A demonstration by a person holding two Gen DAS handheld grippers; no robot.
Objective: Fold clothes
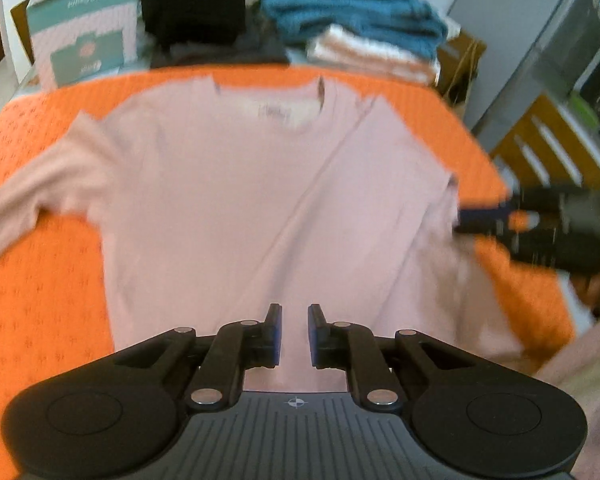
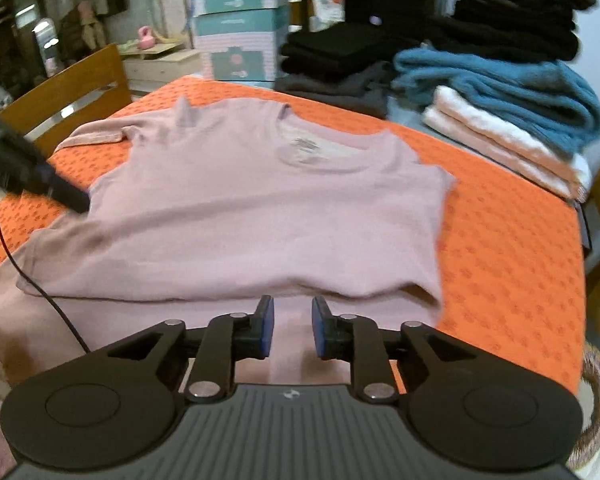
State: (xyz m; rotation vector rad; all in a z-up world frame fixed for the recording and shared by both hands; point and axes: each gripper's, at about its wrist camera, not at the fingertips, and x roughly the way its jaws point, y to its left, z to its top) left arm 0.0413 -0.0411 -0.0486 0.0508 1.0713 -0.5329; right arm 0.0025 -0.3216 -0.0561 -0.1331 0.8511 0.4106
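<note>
An orange cloth [image 2: 500, 280] covers the table, and a pink T-shirt [image 2: 260, 216] lies flat at its centre. Folded stacks [image 2: 500, 92] sit at two o'clock. The left gripper [image 1: 295, 334] and the right gripper [image 2: 293, 328] are slightly parted, gripping nothing.

The left gripper [image 1: 294, 334] is pointing steeply downward, its two black fingers [image 1: 274, 332] with blue pads standing a narrow gap apart and gripping nothing. The right gripper [image 2: 293, 328] is also tilting downward, its fingers [image 2: 265, 328] standing slightly wider apart, and nothing is sitting between them either. Seen from the left wrist camera, the right gripper [image 1: 480, 220] is reaching in from the right edge, blurred, fingers lying almost level. Seen from the right wrist camera, the left gripper [image 2: 66, 196] is coming in from the left edge, its dark tip slanting down and to the right, with a thin black cable [image 2: 28, 272] trailing below it.
</note>
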